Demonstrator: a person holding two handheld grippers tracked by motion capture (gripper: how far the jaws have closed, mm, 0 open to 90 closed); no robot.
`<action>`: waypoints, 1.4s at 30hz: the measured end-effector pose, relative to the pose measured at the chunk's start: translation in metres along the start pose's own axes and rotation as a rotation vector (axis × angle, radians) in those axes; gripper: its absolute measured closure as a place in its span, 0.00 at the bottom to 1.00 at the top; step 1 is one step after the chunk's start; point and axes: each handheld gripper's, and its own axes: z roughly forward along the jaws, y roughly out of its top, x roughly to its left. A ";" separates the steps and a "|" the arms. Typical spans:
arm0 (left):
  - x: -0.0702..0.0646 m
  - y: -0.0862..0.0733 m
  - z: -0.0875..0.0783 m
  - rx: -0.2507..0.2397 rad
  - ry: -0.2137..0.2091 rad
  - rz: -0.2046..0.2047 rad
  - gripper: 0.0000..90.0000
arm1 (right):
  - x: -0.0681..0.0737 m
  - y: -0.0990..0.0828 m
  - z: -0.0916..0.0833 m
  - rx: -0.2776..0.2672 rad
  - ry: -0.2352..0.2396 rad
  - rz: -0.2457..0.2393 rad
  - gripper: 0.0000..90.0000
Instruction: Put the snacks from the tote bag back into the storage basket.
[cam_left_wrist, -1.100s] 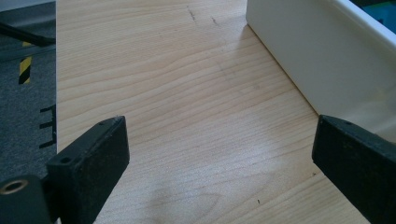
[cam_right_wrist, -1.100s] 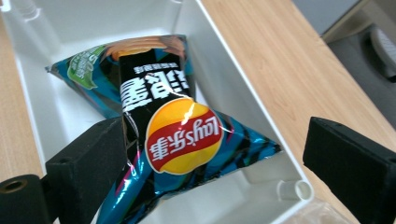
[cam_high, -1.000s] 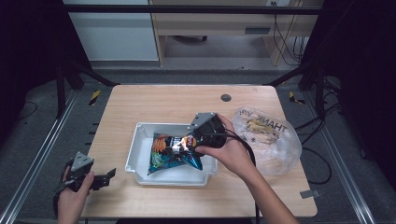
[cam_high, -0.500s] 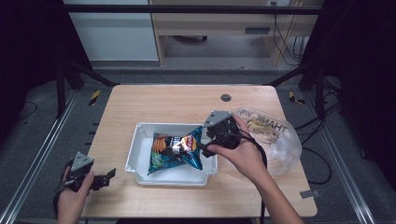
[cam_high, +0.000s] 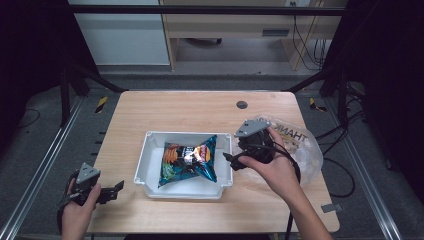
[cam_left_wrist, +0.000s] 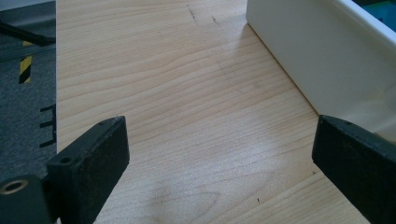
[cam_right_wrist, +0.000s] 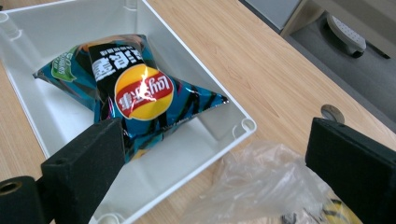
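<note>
plastic bag (cam_high: 300, 145): near side hidden behind right hand (cam_high: 272, 170) in high view; cut off at bottom edge in right gripper view, contents too blurry to tell. white bin (cam_left_wrist: 299, 51): just a corner of wall in left gripper view, rest out of frame. chip bag (cam_right_wrist: 130, 93): small print unreadable, lower part hidden behind a jaw.

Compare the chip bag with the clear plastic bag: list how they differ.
The chip bag is opaque, teal and black with a red and yellow logo; the clear plastic bag is see-through with dark lettering. The chip bag lies inside the white bin; the plastic bag sits on the bare table to the bin's right. The chip bag looks puffed and sealed; the plastic bag is crumpled. Neither is held by a claw.
</note>
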 end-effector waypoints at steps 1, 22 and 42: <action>0.000 0.000 0.000 0.000 0.000 0.000 0.04 | -0.001 -0.002 -0.002 -0.001 -0.002 0.007 0.06; 0.001 0.000 0.000 0.006 0.004 0.003 0.04 | -0.009 -0.054 -0.021 0.028 -0.085 0.074 0.06; 0.000 0.000 0.001 0.004 0.005 0.005 0.04 | -0.017 -0.103 -0.017 0.075 -0.140 0.135 0.06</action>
